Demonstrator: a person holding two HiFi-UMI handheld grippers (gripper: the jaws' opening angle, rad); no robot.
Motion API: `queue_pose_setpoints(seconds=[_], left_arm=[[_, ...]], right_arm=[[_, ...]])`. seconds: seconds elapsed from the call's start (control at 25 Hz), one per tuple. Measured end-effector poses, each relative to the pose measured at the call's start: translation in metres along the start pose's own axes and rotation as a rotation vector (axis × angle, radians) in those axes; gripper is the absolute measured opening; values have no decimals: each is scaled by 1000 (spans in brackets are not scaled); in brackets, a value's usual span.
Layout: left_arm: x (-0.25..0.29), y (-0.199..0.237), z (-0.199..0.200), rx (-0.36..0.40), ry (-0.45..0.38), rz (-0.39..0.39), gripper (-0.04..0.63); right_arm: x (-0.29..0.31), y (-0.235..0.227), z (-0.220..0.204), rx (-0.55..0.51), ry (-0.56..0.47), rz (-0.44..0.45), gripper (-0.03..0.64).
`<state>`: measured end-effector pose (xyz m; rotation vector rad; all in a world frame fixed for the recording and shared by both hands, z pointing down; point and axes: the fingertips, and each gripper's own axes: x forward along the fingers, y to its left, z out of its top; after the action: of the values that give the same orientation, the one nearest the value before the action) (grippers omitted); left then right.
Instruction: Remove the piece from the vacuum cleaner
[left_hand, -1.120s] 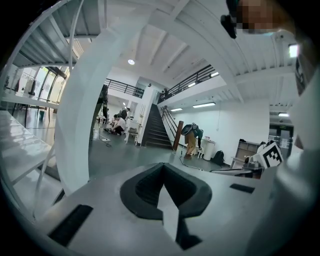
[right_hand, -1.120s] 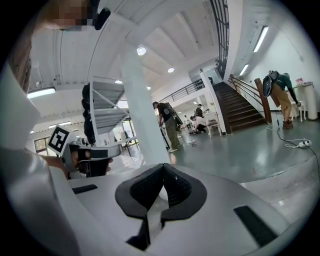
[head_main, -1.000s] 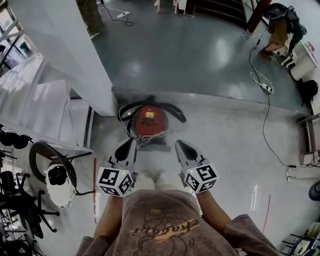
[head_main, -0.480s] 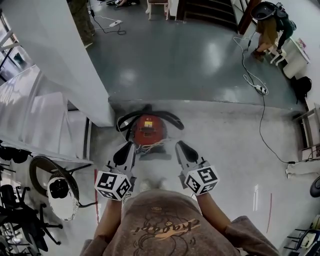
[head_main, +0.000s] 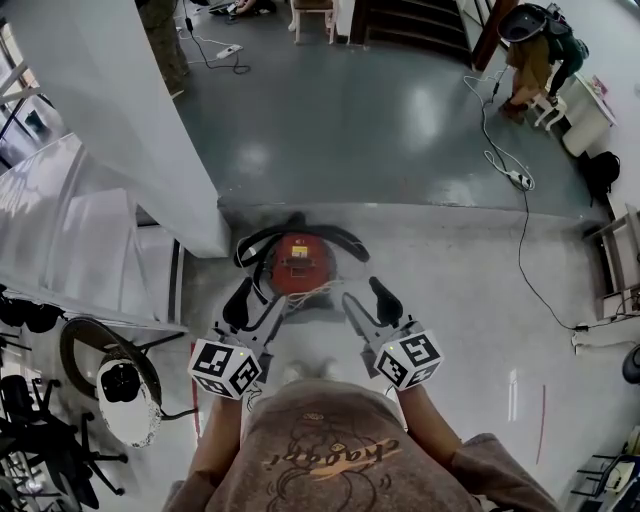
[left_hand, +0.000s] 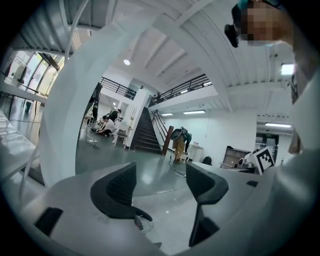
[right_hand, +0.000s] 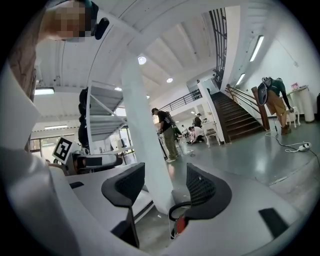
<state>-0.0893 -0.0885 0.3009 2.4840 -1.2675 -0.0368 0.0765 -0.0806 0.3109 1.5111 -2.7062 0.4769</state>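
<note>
The red round vacuum cleaner (head_main: 300, 262) stands on the pale floor in front of me, with its black hose (head_main: 262, 238) looped around it and a pale cord on its near side. My left gripper (head_main: 254, 302) hovers just above its near left side and my right gripper (head_main: 370, 299) just off its near right. Both have just been opening and stand open with nothing between the jaws. The left gripper view shows only a bit of hose (left_hand: 143, 218) below the left gripper (left_hand: 160, 182). A red edge of the vacuum (right_hand: 180, 224) shows under the right gripper (right_hand: 165, 184).
A white column (head_main: 130, 120) and a metal staircase (head_main: 60, 230) stand close on the left. A white round machine (head_main: 125, 385) and office chairs (head_main: 40, 440) sit at lower left. A cable with a power strip (head_main: 520, 180) runs along the right. A person (head_main: 535, 50) bends at the far right.
Both grippers' jaws have gone from shut to open. They have moved slightly closer to the vacuum's near side.
</note>
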Motion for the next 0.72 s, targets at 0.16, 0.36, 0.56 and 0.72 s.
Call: queue_pose_setpoints(seconds=[0.16,0.36,0.56,0.72], left_arm=[[-2,1,-2,-4,4,-16,308],[-3,5,-5,3,20,-20,311],[5,9,-16,9,63,-31,311],[14,17,-32,10,115,-39,311]], right_arm=[[1,3,-1,11,-5,-2,247],[3,9,-7,6,15,12,252],[6,6,-25,23,82,40,252],[10,1,-43,9,147,56,252]])
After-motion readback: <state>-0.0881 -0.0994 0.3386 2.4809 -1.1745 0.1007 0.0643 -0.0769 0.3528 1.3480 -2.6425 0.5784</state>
